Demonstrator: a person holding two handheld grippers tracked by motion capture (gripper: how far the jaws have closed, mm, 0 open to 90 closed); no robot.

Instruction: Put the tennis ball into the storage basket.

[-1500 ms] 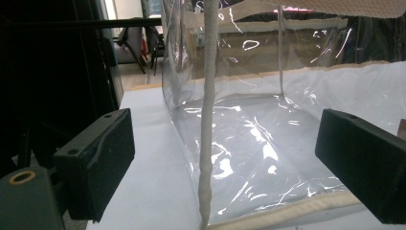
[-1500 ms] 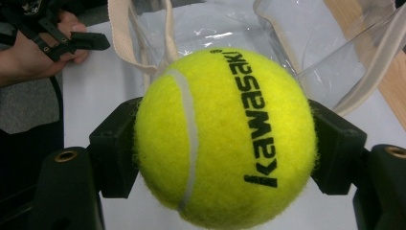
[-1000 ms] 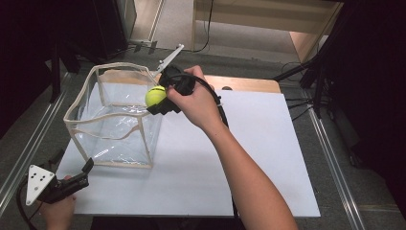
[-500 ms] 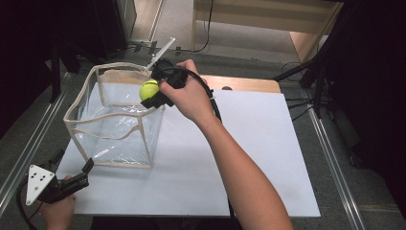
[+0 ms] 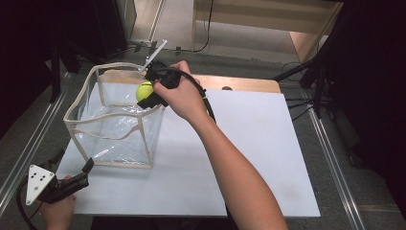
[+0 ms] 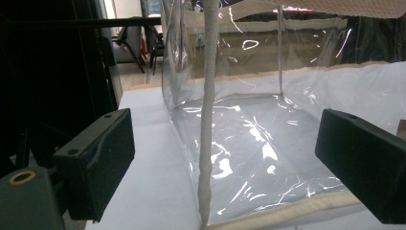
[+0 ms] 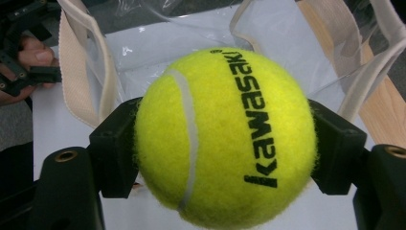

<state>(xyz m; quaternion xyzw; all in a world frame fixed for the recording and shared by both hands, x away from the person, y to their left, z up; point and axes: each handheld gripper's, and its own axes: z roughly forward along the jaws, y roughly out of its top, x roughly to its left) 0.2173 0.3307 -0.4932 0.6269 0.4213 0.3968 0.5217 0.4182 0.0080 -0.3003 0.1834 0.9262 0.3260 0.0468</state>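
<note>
The right gripper (image 5: pixel 148 93) holds a yellow tennis ball (image 5: pixel 144 90) tight between its two black jaws. In the right gripper view the ball (image 7: pixel 225 136) looks very big, and it has a white curvy line and the black word "kawasaki" on it. The jaws press on the ball from both sides.

The ball is up in the air, over the open top of a clear plastic box (image 5: pixel 115 125). The box has a cream-colored band around its rim and along its edges (you can see right through its walls). It is near the far right corner of the box, just inside the rim as seen from above. The box stands on the left part of a white tabletop (image 5: pixel 249 158).

The right hand (image 5: pixel 181 96) is wrapped around the gripper, and the arm reaches up from the bottom of the high view.

The left gripper (image 5: pixel 79 177) is low at the near left corner of the tabletop, close to the bottom of the box. The left hand (image 5: pixel 58 211) holds it from below. In the left gripper view its jaws are wide apart with nothing between them, and they point at the near corner of the box (image 6: pixel 249 134). One cream corner strip of the box runs straight up between the two jaws in that view, a little way off.
</note>
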